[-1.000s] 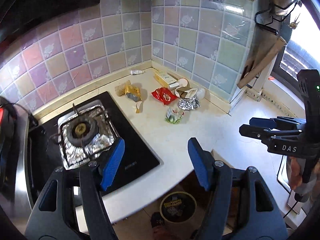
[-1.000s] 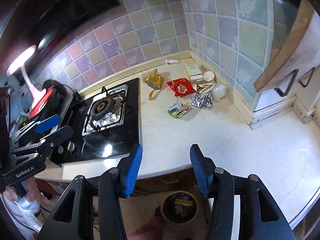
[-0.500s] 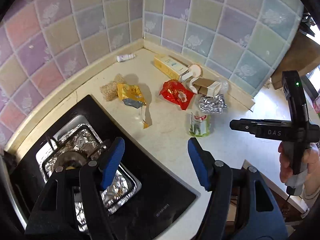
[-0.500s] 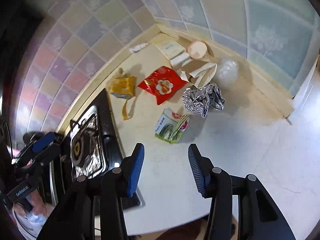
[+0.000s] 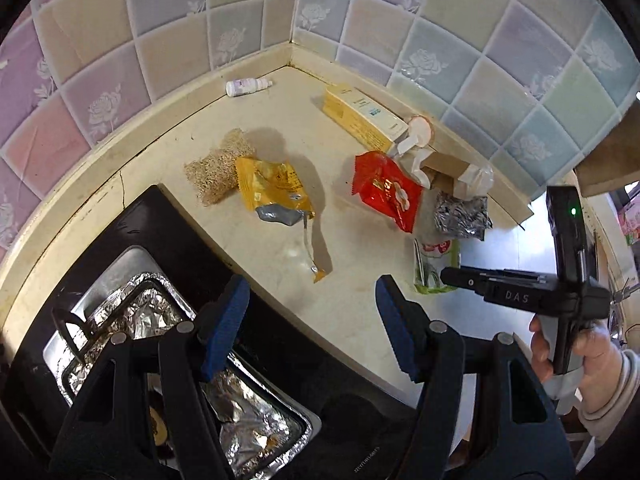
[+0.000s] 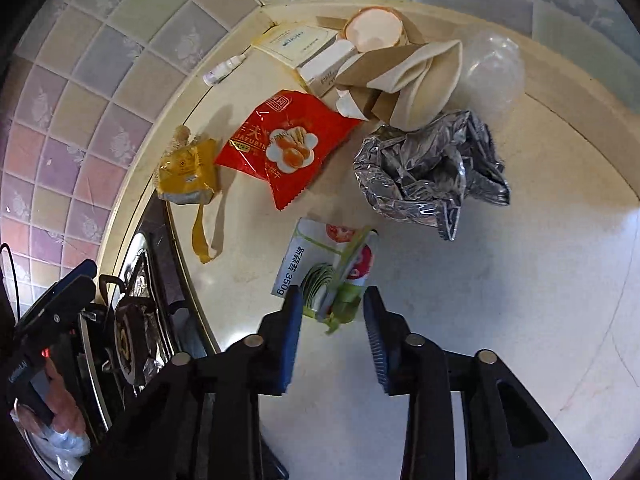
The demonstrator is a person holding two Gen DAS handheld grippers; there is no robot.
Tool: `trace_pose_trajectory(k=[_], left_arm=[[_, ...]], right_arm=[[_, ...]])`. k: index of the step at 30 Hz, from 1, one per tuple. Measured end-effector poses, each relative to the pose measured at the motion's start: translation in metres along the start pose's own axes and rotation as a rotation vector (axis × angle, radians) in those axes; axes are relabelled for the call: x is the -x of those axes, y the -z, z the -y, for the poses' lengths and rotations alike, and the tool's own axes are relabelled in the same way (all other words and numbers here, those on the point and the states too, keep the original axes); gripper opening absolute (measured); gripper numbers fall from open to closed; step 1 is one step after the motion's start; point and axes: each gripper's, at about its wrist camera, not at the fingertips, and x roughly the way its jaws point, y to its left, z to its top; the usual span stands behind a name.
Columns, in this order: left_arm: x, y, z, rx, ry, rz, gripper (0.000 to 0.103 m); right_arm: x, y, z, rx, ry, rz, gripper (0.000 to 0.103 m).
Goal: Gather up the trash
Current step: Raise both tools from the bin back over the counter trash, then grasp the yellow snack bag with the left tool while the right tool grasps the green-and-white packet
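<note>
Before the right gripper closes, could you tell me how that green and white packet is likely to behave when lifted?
The green and white packet looks creased and partly folded, so probably floppy and light. It seems empty, so it may crumple as the right gripper is closing around its near end. Its glossy film could slip.

The desk [image 6: 520,300] is smooth, pale and faintly glossy. Glossy glazed tiles [image 5: 180,52] line the wall. The red wrapper [image 6: 280,148] is shiny plastic film, the silver bag [image 6: 432,172] crinkled metallic foil, the scrubber [image 5: 212,172] rough fibre, and the box [image 5: 360,120] matt card.
</note>
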Motion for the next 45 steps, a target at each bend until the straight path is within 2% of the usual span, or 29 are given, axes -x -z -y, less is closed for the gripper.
trace_pose_trajectory(k=[4,7,16,25,27,32,35,38,45], left_arm=[[-0.012,-0.013,-0.013,0.032,0.019,-0.007,0.063],[-0.023,-0.024,-0.021,0.061,0.033,-0.009,0.063],[-0.068,-0.06,-0.044,0.145,0.04,-0.032,0.063],[-0.117,-0.073,-0.063,0.222,0.037,-0.082,0.063],[-0.123,-0.074,-0.065,0.23,0.045,-0.089,0.058],[-0.129,-0.075,-0.063,0.224,0.066,-0.102,0.021],[-0.124,-0.074,-0.06,0.213,0.073,-0.079,0.007],[-0.116,-0.072,-0.053,0.191,0.082,-0.065,0.003],[-0.081,-0.062,-0.03,0.171,0.091,-0.035,0.002]], right_arm=[[-0.013,-0.003,-0.007,-0.008,-0.011,-0.008,0.01],[-0.015,-0.006,-0.013,0.014,-0.01,0.008,0.006],[0.016,-0.021,-0.051,0.1,-0.058,0.102,0.005],[0.021,-0.034,-0.051,0.089,-0.088,0.11,0.005],[0.02,-0.036,-0.044,0.078,-0.09,0.104,0.005],[0.013,-0.038,-0.038,0.068,-0.096,0.093,0.005],[0.013,-0.038,-0.038,0.069,-0.099,0.094,0.005],[0.015,-0.038,-0.04,0.073,-0.105,0.098,0.005],[0.027,-0.033,-0.045,0.089,-0.118,0.116,0.005]])
